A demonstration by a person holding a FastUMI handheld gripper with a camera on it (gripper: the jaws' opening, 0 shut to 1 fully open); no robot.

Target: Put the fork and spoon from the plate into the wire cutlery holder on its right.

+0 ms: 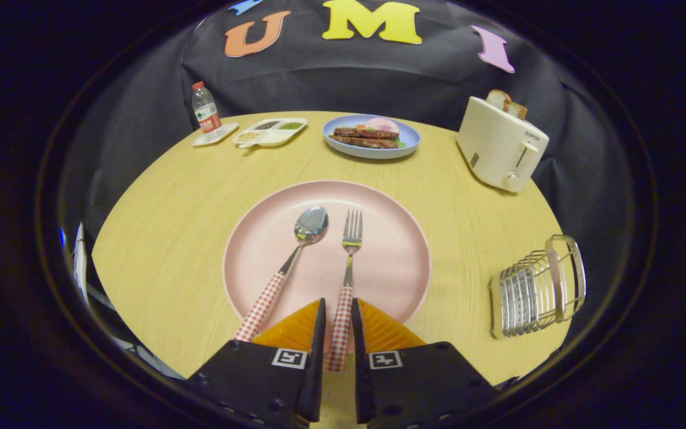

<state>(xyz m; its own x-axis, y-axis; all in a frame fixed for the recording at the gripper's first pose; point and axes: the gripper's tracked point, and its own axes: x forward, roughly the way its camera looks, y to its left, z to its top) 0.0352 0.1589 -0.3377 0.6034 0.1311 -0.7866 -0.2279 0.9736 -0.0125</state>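
Observation:
A pink plate [390, 262] lies in the middle of the round wooden table. On it a spoon [310, 227] and a fork [352, 237] lie side by side, both with red-checked handles pointing toward me, the spoon on the left. My gripper [338, 308] is over the near rim of the plate, and the fork's handle fills the narrow gap between the two fingers, which press on it from both sides. The fork's tines still rest on the plate. The wire cutlery holder [536, 290] stands on the table to the right of the plate, near the edge.
A white toaster [501, 147] with bread in it stands beyond the holder at the back right. A blue plate [405, 146] of food, a white divided dish [271, 132] and a water bottle [205, 108] line the far side of the table [164, 238].

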